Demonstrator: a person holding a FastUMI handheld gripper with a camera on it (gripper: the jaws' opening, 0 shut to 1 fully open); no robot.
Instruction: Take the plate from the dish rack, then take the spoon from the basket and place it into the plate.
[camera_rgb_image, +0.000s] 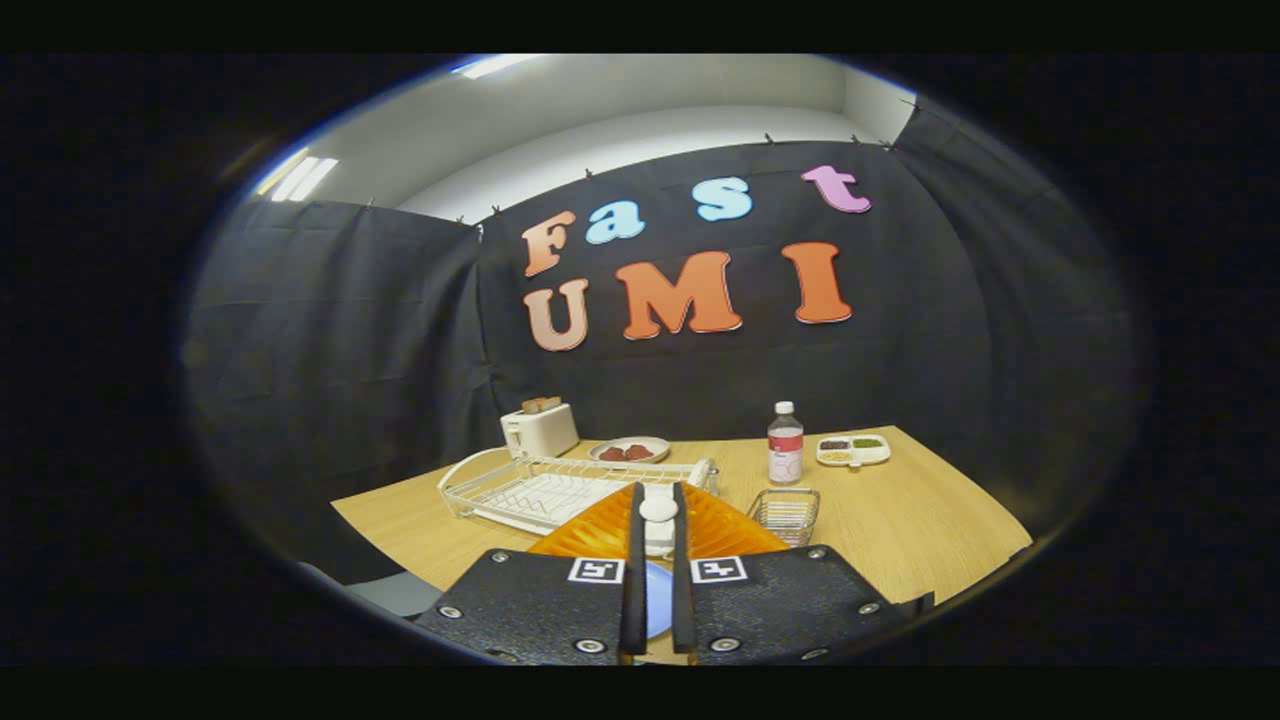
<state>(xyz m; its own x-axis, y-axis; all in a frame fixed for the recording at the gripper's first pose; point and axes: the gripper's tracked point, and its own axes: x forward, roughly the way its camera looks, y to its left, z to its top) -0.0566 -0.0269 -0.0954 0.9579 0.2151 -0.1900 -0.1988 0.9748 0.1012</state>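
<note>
Pinching a white spoon (658, 512) between its narrowly set fingers, the gripper (657, 500) hangs over the orange plate (725, 530) on the wooden table (930, 530), between the white dish rack (540, 495) and the wire basket (786, 512).

A toaster (540, 430) stands at the table's (930, 520) far left corner, bread in its slots. Beside it along the far edge sits a dish of red pieces (629, 449). A bottle (785, 444) and a divided tray (853, 450) occupy the far right.
</note>
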